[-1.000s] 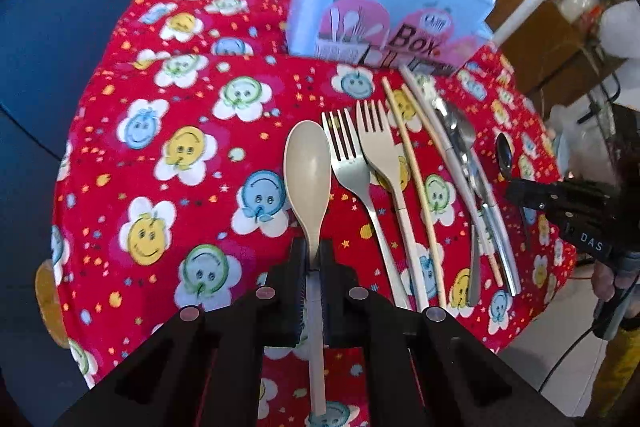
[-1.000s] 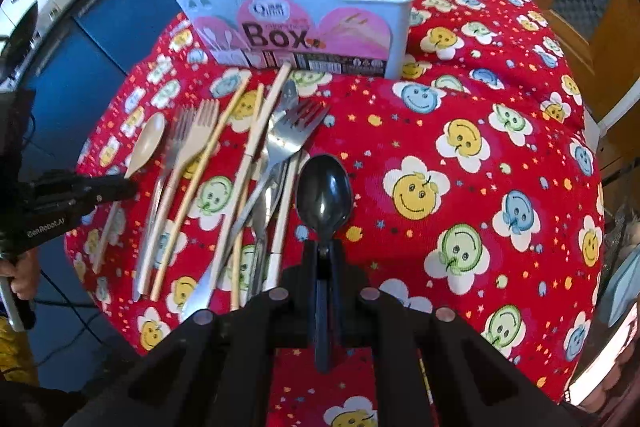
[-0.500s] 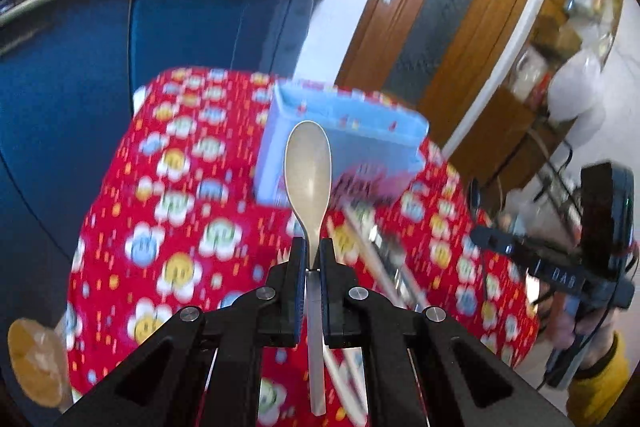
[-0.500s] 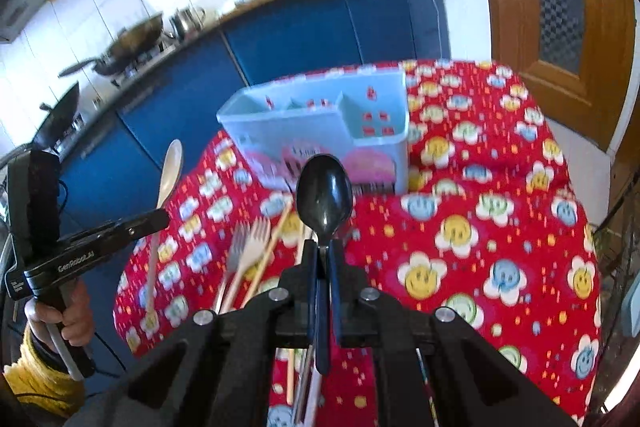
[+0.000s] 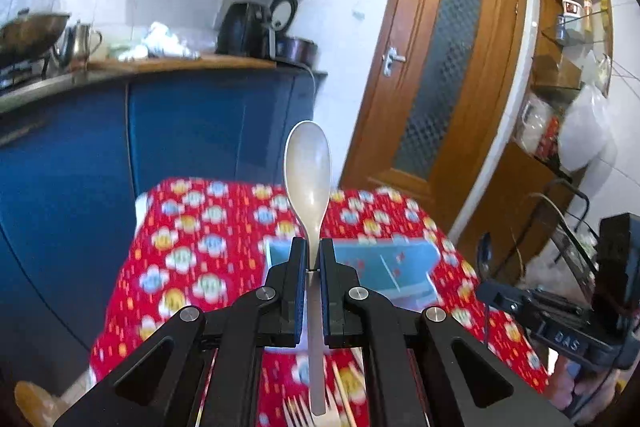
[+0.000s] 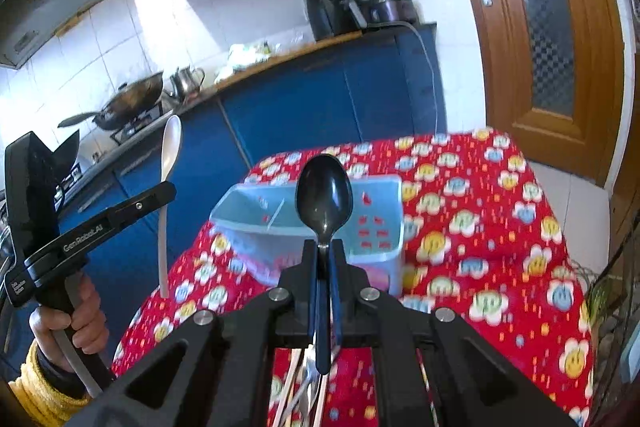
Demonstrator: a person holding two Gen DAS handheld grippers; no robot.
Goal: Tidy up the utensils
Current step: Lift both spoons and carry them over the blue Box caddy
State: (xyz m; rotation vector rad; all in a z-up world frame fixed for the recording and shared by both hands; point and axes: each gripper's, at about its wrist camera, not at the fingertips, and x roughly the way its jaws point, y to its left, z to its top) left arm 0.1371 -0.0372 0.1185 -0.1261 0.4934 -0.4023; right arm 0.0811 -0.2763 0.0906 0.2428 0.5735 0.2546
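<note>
My left gripper (image 5: 313, 255) is shut on the handle of a beige spoon (image 5: 307, 171), bowl up, held above the red flowered tablecloth (image 5: 192, 247). My right gripper (image 6: 323, 251) is shut on a black spoon (image 6: 324, 199), also bowl up. The light blue utensil box (image 6: 256, 223) stands open-topped on the table just beyond both spoons; in the left wrist view the box (image 5: 384, 267) sits behind my fingers. Several forks and chopsticks (image 5: 304, 415) lie on the cloth below the grippers. The left gripper (image 6: 168, 191) with its beige spoon (image 6: 170, 155) shows at the left of the right wrist view.
Blue kitchen cabinets (image 5: 192, 131) with a counter holding a wok (image 6: 132, 99), a kettle and an air fryer (image 5: 248, 31) stand behind the table. A wooden door (image 5: 440, 87) is at the back right. A person's hand (image 6: 76, 311) in a yellow sleeve grips the left handle.
Both grippers have risen off the table and tilted upward, each carrying its spoon. The box and the laid-out utensils have dropped low in both views.
</note>
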